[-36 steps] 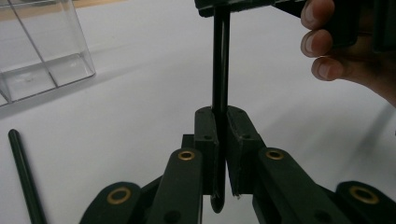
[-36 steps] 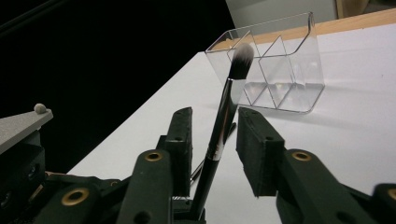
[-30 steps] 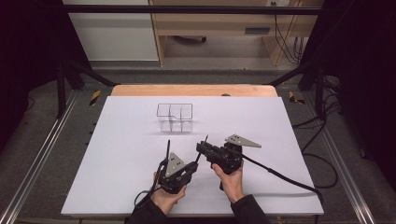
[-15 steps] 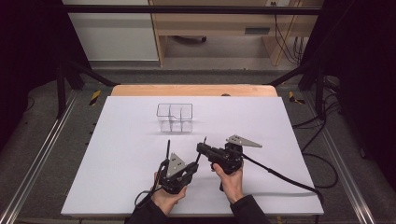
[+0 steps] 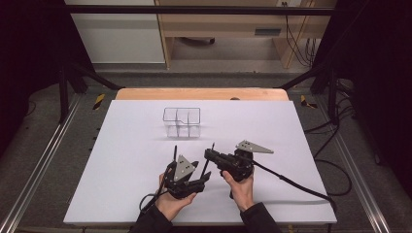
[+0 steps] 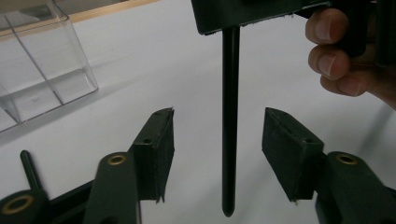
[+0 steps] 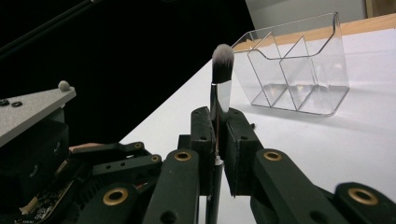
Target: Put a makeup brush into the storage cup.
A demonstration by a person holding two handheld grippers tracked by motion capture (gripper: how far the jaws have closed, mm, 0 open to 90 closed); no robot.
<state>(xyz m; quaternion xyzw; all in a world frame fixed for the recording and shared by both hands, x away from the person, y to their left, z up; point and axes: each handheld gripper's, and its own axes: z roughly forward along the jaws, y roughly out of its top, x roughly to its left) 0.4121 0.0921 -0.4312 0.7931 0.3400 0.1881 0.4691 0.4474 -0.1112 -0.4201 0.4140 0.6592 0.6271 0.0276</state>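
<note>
While you hold both grippers low in the high view, your right gripper (image 5: 210, 154) sits just right of your left gripper (image 5: 192, 174), and the clear organizer (image 5: 182, 122) stands well above them on the white table (image 5: 121, 145).

In the left gripper view, your jaws have just been opening and stand apart; the brush (image 6: 229, 116) handle hangs between them, untouched.

In the right gripper view, your jaws are clamped on the brush (image 7: 221, 77), bristles up, the organizer (image 7: 299, 65) upper right.
</note>
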